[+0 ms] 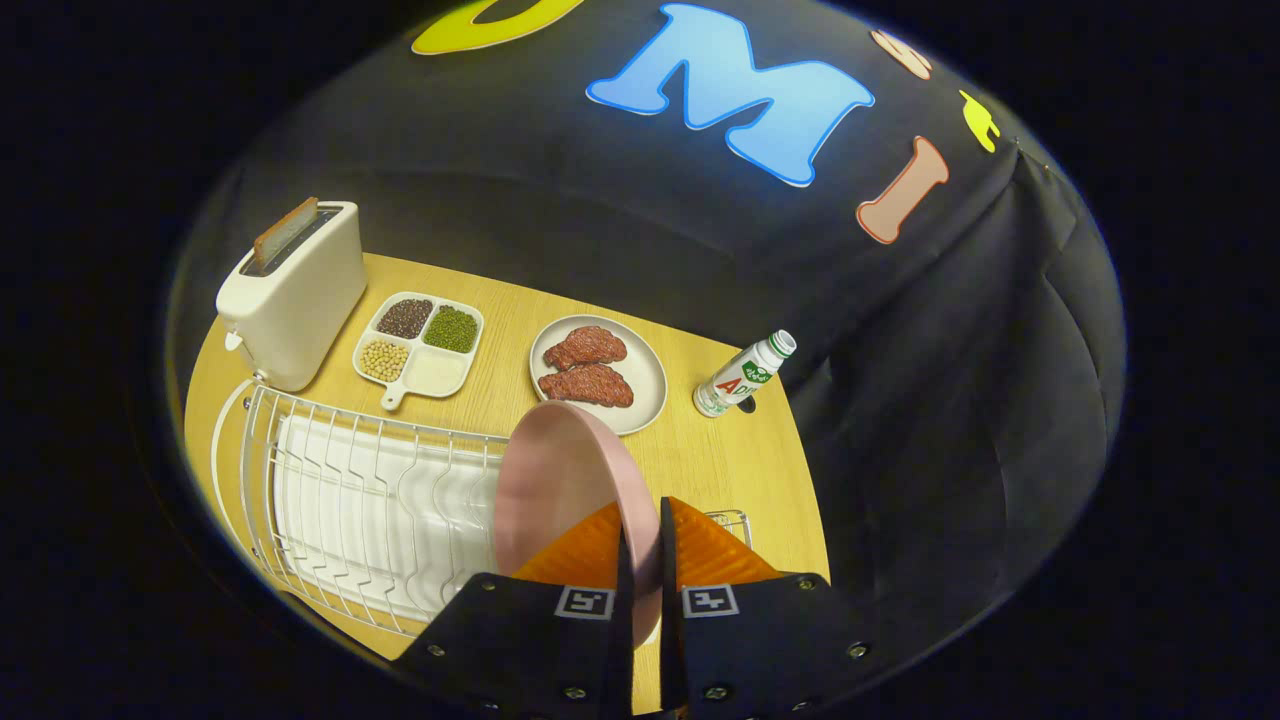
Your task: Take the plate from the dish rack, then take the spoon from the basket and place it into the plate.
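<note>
Tool clamped on the pink plate, rim pinched between both fingers, plate on edge, dish rack just left, steak plate beyond on the worktop

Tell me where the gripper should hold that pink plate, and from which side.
By the rim, edge-on, as it is held now: the gripper has one finger on each face of the pink plate, closed on its near edge. The plate stands almost upright beside the dish rack, so its thin rim faces the fingers, and coming from the near side above suits it best.
</note>
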The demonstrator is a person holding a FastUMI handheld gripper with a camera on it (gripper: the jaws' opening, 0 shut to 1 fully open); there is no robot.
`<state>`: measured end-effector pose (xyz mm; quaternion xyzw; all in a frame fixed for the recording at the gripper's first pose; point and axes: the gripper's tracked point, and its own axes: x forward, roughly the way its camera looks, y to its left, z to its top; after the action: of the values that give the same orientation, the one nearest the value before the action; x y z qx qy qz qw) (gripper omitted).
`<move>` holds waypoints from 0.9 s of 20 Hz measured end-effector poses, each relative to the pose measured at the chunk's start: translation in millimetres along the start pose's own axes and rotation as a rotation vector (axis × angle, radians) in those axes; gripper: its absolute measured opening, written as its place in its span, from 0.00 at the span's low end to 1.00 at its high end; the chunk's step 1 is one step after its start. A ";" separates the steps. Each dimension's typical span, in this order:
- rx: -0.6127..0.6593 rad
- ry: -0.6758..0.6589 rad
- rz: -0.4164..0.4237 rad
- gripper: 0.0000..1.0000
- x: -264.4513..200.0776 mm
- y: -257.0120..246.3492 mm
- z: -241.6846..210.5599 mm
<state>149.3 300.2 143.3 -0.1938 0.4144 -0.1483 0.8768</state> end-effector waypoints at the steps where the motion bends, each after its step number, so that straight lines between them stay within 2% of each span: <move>1: 0.012 -0.001 0.010 0.11 -0.6 -0.8 0.7; 9: 0.065 -0.051 0.063 0.10 -29.0 -35.0 1.0; 11: 0.093 -0.056 0.098 0.10 -38.6 -43.6 -3.4; 18: 0.146 -0.111 0.153 0.11 -71.3 -96.7 -20.1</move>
<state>80.3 240.7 224.1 -0.1051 0.3671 -0.0996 0.9189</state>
